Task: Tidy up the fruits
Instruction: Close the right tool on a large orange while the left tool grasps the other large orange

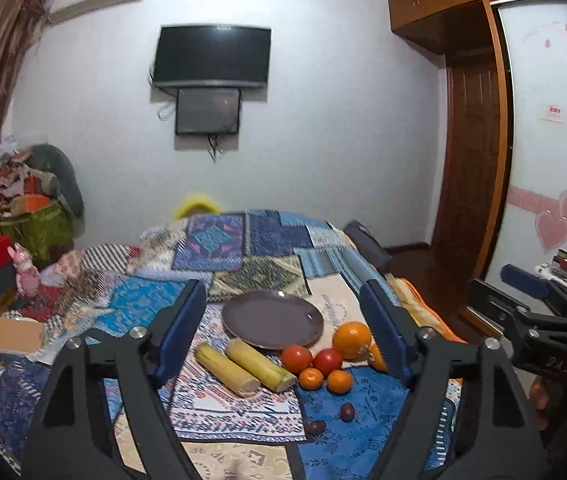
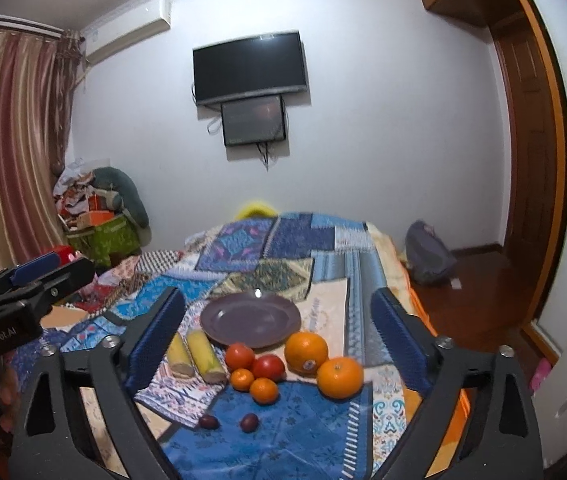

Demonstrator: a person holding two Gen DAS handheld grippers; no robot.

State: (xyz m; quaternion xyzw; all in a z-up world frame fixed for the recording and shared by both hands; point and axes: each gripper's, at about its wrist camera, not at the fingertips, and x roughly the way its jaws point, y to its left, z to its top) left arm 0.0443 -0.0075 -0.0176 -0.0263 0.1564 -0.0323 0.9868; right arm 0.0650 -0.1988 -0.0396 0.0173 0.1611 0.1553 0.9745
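Note:
An empty purple plate (image 1: 273,319) (image 2: 250,320) lies on the patchwork cloth. In front of it lie two pale yellow sugarcane pieces (image 1: 243,368) (image 2: 193,356), two tomatoes (image 1: 311,358) (image 2: 255,361), two small tangerines (image 1: 325,380) (image 2: 253,385), two large oranges (image 1: 351,340) (image 2: 307,352) and two dark dates (image 1: 333,419) (image 2: 229,421). My left gripper (image 1: 283,332) is open and empty, above and short of the fruit. My right gripper (image 2: 279,340) is open and empty, likewise held back from the fruit. Each gripper shows in the other's view (image 1: 539,320) (image 2: 23,292).
The fruit lies on a bed covered with patterned cloths (image 1: 251,248). A cardboard box (image 1: 13,334) and a pink toy (image 1: 25,272) lie at the left. A grey bag (image 2: 429,252) sits on the wooden floor to the right. A wardrobe (image 1: 543,160) stands right.

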